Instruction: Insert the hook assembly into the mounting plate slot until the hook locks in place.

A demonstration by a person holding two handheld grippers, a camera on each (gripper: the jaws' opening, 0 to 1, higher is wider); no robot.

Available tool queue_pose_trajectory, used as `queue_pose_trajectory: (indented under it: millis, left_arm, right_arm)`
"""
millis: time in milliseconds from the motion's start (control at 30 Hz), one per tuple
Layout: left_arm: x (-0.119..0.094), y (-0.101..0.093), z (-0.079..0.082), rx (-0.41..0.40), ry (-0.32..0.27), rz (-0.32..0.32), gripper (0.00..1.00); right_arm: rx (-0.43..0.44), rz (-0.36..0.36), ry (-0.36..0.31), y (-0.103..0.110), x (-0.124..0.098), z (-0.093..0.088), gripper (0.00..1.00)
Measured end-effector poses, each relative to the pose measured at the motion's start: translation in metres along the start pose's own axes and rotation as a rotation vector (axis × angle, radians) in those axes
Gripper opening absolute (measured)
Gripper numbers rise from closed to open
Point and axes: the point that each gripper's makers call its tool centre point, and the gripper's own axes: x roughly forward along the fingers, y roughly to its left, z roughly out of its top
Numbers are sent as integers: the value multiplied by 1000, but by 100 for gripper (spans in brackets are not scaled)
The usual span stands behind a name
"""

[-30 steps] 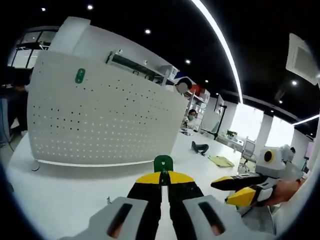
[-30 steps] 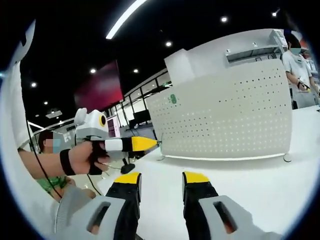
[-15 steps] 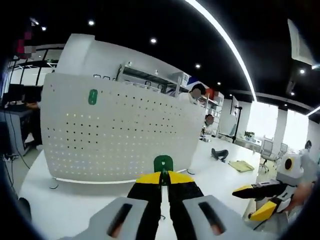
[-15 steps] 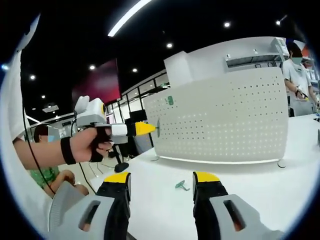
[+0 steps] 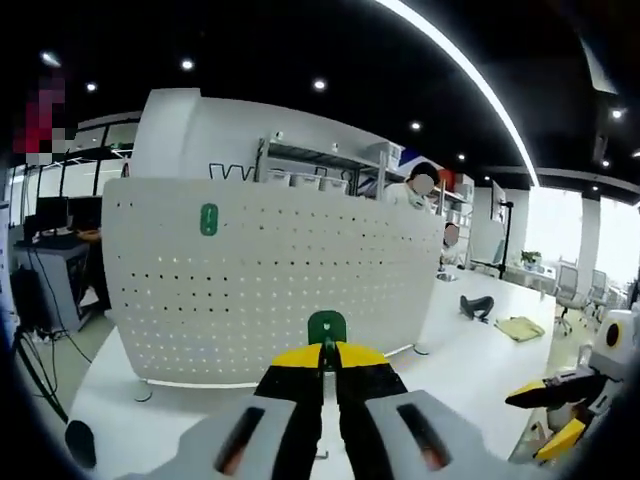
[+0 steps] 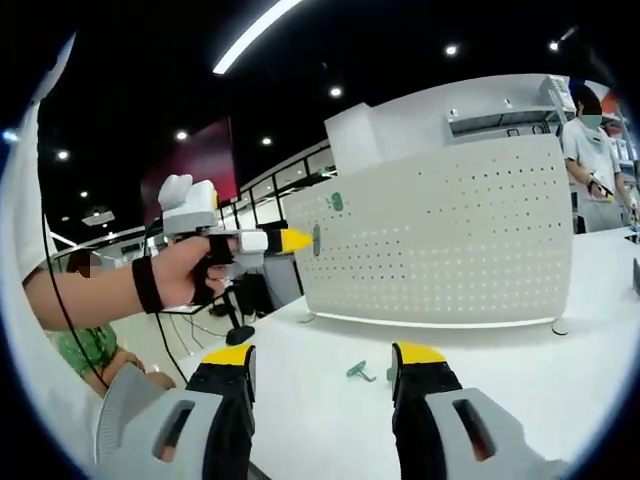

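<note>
The left gripper (image 5: 327, 352) is pinching a green hook (image 5: 326, 326) before the pegboard (image 5: 290, 270), while the right gripper (image 6: 325, 352) is gaping wide nearby.

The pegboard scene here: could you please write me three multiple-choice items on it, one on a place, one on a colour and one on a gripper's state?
1. Where does the loose hook lie?
A. on the white table in front of the pegboard
B. on the top edge of the pegboard
C. on a chair seat

2. What colour is the hook already mounted on the pegboard?
A. red
B. green
C. blue

3. How do the jaws of the left gripper stand?
A. wide open and empty
B. shut on a green hook
C. shut on a pen

Key: 1 A, it rests on the tabletop between the right gripper's jaws; 2 B, a green tab sits near the upper left; 3 B, the yellow tips pinch the hook.
</note>
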Motion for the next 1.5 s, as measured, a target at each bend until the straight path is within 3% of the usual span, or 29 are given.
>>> queue_pose_trajectory:
  millis: [233, 567, 667, 833, 1067, 1500]
  left_arm:
    - [6, 15, 10, 14, -20, 84, 3]
    - [12, 31, 15, 23, -28, 155, 3]
    - [13, 35, 19, 67, -33, 188, 3]
    - [14, 41, 21, 53, -43, 221, 3]
    - [22, 43, 25, 40, -53, 226, 3]
    - [43, 53, 43, 89, -72, 260, 3]
  right_arm:
    - [-1, 5, -3, 2, -2, 1, 56]
    - [-10, 24, 6, 4, -7, 4, 55]
    - [-14, 31, 9, 5, -8, 5, 55]
    - [-23, 44, 15, 8, -9, 7, 55]
    - [-29, 48, 18, 9, -12, 7, 55]
    - [-52, 12, 0, 0, -23, 10, 55]
